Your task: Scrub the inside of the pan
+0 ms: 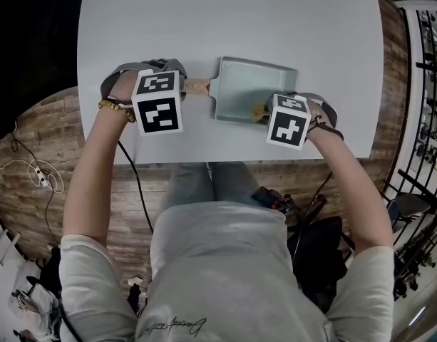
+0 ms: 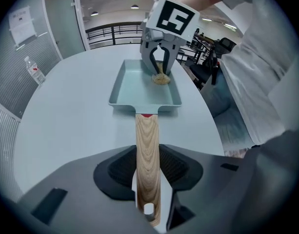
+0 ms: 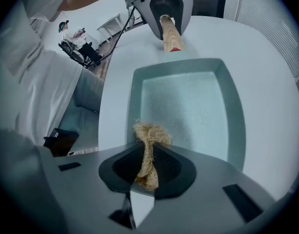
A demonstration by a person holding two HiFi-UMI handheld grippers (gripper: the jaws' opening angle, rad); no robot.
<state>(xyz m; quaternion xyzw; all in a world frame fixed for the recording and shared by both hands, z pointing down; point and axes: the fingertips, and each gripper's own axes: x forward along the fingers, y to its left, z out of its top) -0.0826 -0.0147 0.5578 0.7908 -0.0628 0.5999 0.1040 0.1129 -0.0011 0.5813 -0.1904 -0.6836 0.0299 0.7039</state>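
A pale blue-green rectangular pan (image 1: 254, 87) (image 2: 142, 89) (image 3: 186, 106) lies on the white table, its wooden handle (image 1: 197, 87) (image 2: 148, 165) (image 3: 170, 37) pointing left. My left gripper (image 1: 181, 91) (image 2: 148, 189) is shut on that handle. My right gripper (image 1: 266, 111) (image 3: 148, 167) is shut on a tan fibrous scrubber (image 1: 261, 110) (image 2: 162, 78) (image 3: 148, 145), whose tuft rests inside the pan at its near right corner.
The white table (image 1: 225, 20) ends just in front of the pan. A water bottle (image 2: 36, 71) stands at the table's far side in the left gripper view. A person sits in the distance (image 3: 73, 35). Shelving (image 1: 428, 84) stands to the right.
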